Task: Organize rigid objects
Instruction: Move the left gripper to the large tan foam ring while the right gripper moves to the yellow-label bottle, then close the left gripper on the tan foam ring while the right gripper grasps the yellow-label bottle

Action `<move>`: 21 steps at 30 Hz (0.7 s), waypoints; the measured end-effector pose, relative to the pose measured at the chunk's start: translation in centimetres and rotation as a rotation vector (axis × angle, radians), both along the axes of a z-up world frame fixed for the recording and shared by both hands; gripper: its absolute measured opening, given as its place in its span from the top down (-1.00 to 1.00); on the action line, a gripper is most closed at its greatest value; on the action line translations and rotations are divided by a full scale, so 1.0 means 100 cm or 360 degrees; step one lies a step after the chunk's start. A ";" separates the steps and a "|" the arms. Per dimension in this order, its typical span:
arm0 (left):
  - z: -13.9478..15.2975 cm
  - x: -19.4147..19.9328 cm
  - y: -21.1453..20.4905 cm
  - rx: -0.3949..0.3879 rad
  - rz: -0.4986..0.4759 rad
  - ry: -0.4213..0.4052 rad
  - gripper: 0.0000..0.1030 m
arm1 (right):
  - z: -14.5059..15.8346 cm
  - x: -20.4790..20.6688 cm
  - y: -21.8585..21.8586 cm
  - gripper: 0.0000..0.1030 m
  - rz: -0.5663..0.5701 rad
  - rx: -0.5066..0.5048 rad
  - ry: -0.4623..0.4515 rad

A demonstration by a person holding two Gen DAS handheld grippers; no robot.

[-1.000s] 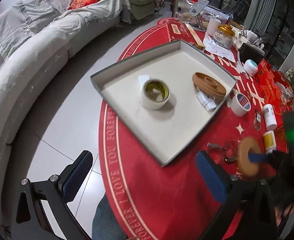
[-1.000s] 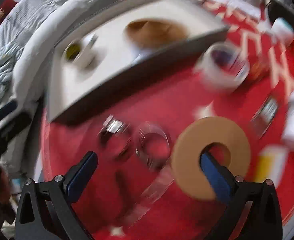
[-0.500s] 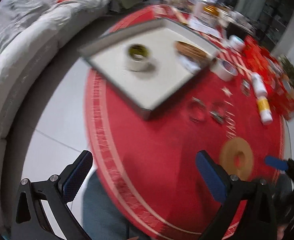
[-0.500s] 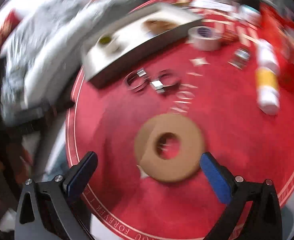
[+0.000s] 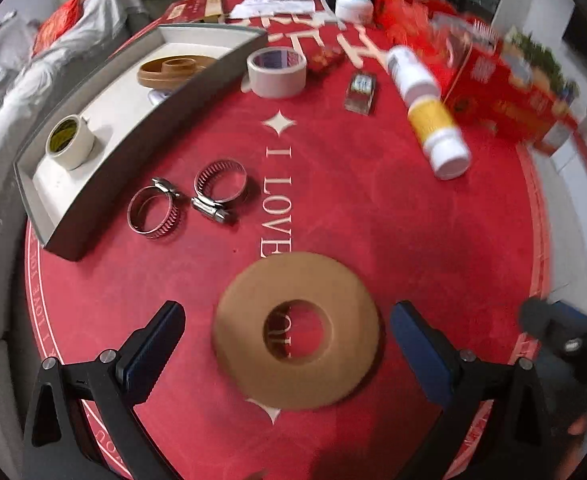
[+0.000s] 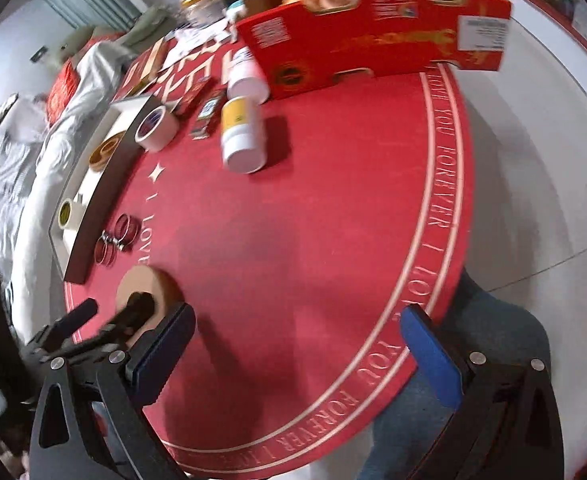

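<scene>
A flat tan ring (image 5: 297,332) lies on the red tablecloth. My left gripper (image 5: 289,312) is open around it, one blue pad on each side, neither touching. In the right wrist view the ring (image 6: 161,284) sits far left, partly hidden by the left gripper's fingers. My right gripper (image 6: 293,332) is open and holds nothing, over bare cloth near the table's front edge. The grey tray (image 5: 105,152) on the left holds a cream tape roll (image 5: 69,142) and a brown disc (image 5: 173,70).
Two metal hose clamps (image 5: 153,212) lie beside the tray. Farther back are a white tape roll (image 5: 276,72), a small packet (image 5: 360,90), a yellow and white bottle (image 5: 429,112) on its side and a red carton (image 5: 505,92). A person's trouser leg (image 6: 473,380) is below the table edge.
The right gripper had a finger through the tan ring; it left the ring flat on the cloth and drew away to the right. The left gripper swung from the tray to straddle the ring.
</scene>
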State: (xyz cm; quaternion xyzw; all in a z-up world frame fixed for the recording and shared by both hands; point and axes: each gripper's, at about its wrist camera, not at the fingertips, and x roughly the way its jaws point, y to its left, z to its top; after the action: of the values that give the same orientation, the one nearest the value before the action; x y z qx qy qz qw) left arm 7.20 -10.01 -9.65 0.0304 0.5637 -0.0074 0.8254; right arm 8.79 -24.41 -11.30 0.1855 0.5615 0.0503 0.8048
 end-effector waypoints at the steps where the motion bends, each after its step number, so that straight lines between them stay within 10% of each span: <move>1: -0.004 -0.001 0.002 0.0037 0.0009 0.0005 -1.00 | -0.003 -0.001 -0.003 -1.00 -0.0003 0.0004 0.0002; 21: -0.010 -0.004 0.060 -0.0082 0.0249 -0.0035 -1.00 | -0.025 0.156 0.068 -1.00 0.0239 -0.0363 0.0097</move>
State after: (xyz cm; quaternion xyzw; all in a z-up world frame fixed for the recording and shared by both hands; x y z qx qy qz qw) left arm 6.78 -4.06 -10.63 -0.0350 0.5549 0.0430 0.8301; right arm 24.37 -17.64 -13.78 0.0519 0.6001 0.0405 0.7972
